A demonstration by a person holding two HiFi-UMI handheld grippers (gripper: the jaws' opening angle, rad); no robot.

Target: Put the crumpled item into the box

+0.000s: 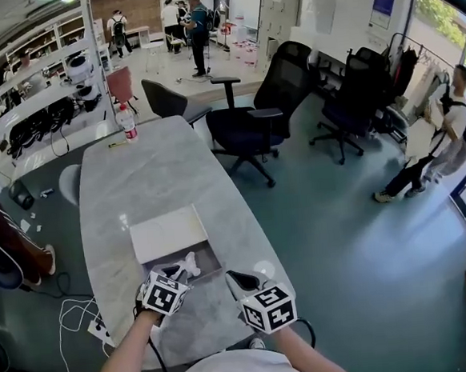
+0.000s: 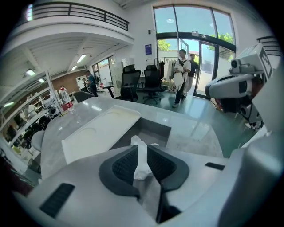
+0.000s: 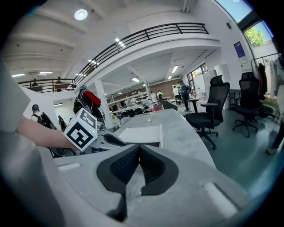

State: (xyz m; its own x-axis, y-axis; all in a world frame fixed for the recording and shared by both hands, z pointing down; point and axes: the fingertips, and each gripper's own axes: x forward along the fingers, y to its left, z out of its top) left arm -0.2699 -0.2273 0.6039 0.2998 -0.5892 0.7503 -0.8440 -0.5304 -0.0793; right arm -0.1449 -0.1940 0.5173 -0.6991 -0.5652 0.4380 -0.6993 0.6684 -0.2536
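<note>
A crumpled white tissue (image 2: 141, 158) is pinched between the dark pads of my left gripper (image 2: 142, 166), which is shut on it. In the head view the tissue (image 1: 184, 268) hangs over the near end of the open box (image 1: 208, 260), a shallow grey tray on the marble table (image 1: 152, 179). The box (image 2: 146, 131) lies straight ahead of the left jaws. A white lid (image 1: 168, 233) lies against the box's far side. My right gripper (image 3: 138, 162) is shut with nothing in it, and the right gripper (image 1: 242, 282) hovers just right of the box.
A bottle with a red label (image 1: 127, 122) stands at the table's far end. Black office chairs (image 1: 248, 124) stand to the table's right. People stand by the right wall (image 1: 446, 136) and at the room's back. Cables lie on the floor at left (image 1: 70, 314).
</note>
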